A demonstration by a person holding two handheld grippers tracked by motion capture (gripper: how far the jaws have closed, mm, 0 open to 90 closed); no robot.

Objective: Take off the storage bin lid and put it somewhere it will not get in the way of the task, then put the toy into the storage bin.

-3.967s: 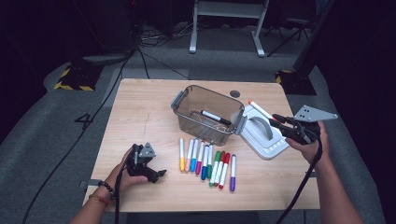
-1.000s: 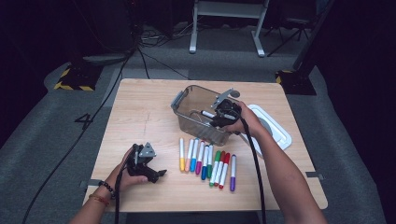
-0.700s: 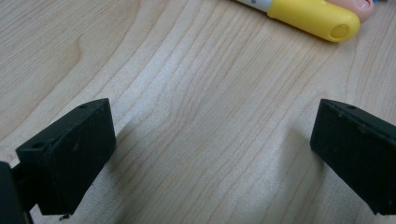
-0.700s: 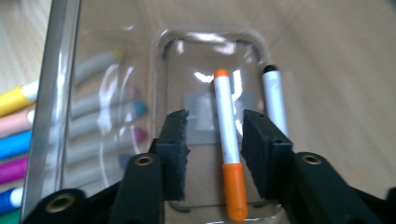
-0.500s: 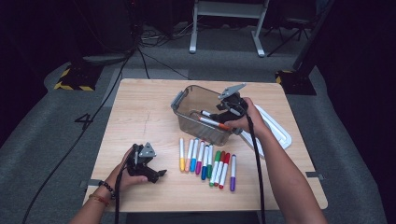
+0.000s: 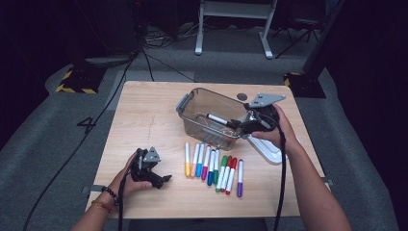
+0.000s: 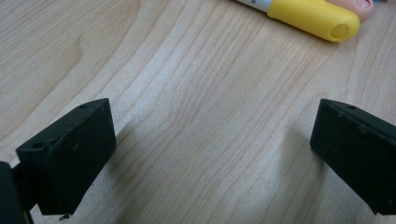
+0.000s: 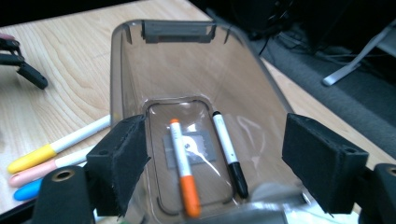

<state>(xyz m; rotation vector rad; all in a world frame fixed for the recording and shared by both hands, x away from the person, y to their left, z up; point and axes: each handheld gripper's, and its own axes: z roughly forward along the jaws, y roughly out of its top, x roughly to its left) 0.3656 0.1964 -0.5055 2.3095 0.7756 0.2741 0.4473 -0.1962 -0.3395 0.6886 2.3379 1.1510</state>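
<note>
Putting markers into bin. Right gripper [image 8: 215, 168] fingers wide, just opened, nothing between them. Orange marker [image 8: 183, 173] and black marker [image 8: 229, 153] lie in clear bin [image 6: 191, 103], below and ahead of right fingers. Left gripper [image 7: 210, 158] fingers wide, empty, resting on tabletop [image 7: 187, 93]; yellow marker [image 7: 310, 16] ahead. Row of markers [image 6: 211, 166] left to move.

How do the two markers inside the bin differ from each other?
The orange marker has an orange cap and lies left in the clear bin; the black marker has a black cap and lies right. Both have white barrels and lie side by side on the bin's floor, caps toward the camera.
</note>
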